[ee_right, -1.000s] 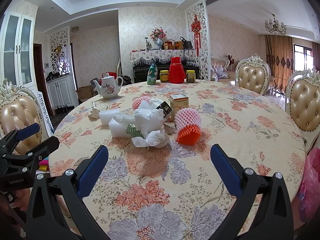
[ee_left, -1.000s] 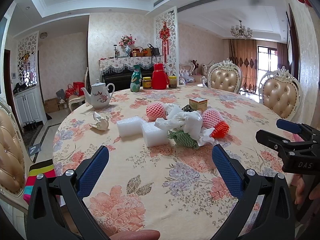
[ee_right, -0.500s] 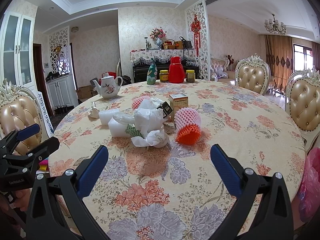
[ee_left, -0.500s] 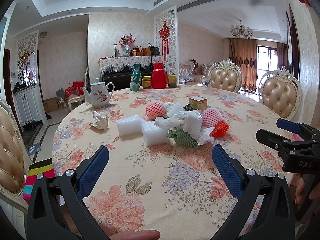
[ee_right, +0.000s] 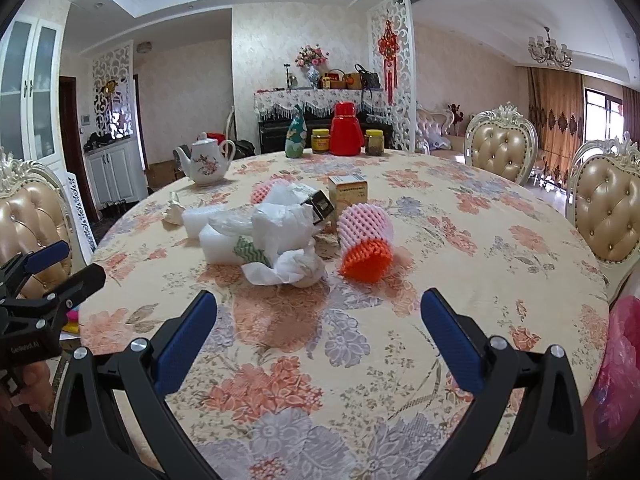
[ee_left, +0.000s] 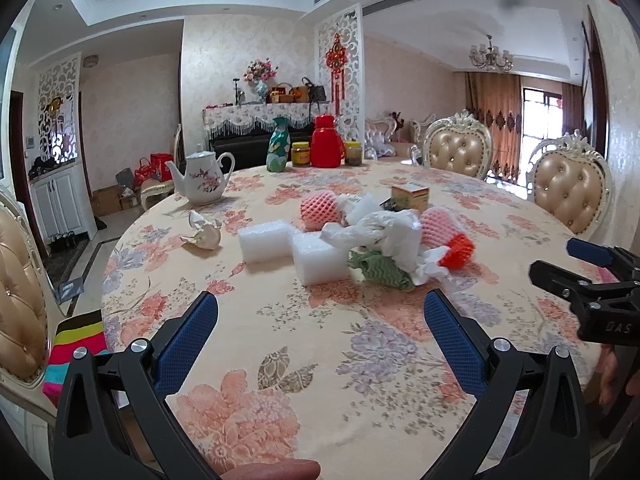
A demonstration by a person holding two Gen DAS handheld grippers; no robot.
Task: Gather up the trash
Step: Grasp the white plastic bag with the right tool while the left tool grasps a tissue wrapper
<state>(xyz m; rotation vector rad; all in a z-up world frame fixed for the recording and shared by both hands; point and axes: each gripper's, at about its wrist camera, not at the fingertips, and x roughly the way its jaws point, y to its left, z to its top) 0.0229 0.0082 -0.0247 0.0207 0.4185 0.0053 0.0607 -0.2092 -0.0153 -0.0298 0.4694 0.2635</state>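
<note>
A pile of trash lies mid-table: two white foam blocks (ee_left: 316, 258), crumpled white plastic (ee_left: 384, 236), a green zigzag wrapper (ee_left: 380, 274), pink foam nets (ee_left: 318, 210) and a pink-and-orange net (ee_right: 366, 240). A crumpled paper (ee_left: 202, 234) lies apart to the left. My left gripper (ee_left: 320, 326) is open and empty, short of the pile. My right gripper (ee_right: 318, 320) is open and empty, also short of the pile. Each gripper shows at the edge of the other's view.
A round table with a floral cloth (ee_left: 320, 360) holds a teapot (ee_left: 200, 182), a small yellow box (ee_right: 348, 192), a green vase (ee_left: 277, 150), a red flask (ee_left: 328, 148) and jars at the far side. Padded chairs (ee_right: 608, 220) stand around. A pink bag (ee_right: 618, 368) hangs at the right.
Both grippers have edged slightly forward toward the pile. Nothing on the table has moved.
</note>
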